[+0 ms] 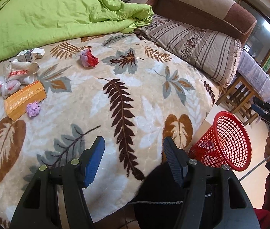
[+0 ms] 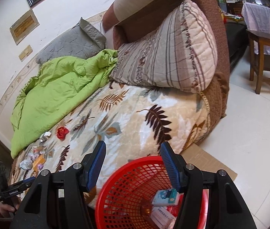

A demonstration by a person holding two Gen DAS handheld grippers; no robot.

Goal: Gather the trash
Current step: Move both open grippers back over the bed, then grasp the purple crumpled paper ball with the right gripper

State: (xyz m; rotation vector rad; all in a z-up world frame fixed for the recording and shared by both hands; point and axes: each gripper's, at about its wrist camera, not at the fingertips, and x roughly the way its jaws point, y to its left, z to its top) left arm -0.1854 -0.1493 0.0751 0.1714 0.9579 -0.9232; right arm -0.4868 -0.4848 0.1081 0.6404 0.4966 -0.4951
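Note:
Trash lies in a cluster at the left of the leaf-patterned blanket (image 1: 135,87): an orange box (image 1: 25,99), a purple paper ball (image 1: 33,109), white wrappers (image 1: 20,70) and a small carton (image 1: 31,54). A crumpled red wrapper (image 1: 89,58) sits apart, farther back. My left gripper (image 1: 133,143) hangs open and empty above the blanket's near edge, well short of the trash. A red mesh basket (image 2: 116,187) stands on the floor beside the bed, with a small box (image 2: 165,196) and packets inside. My right gripper (image 2: 133,148) is open and empty directly above the basket.
A green quilt (image 1: 58,15) covers the back of the bed, and a striped cushion (image 2: 169,53) leans on the brown headboard (image 2: 154,5). Flat cardboard (image 2: 211,160) lies under the basket. A wooden stool (image 2: 268,61) stands on the pale floor at right.

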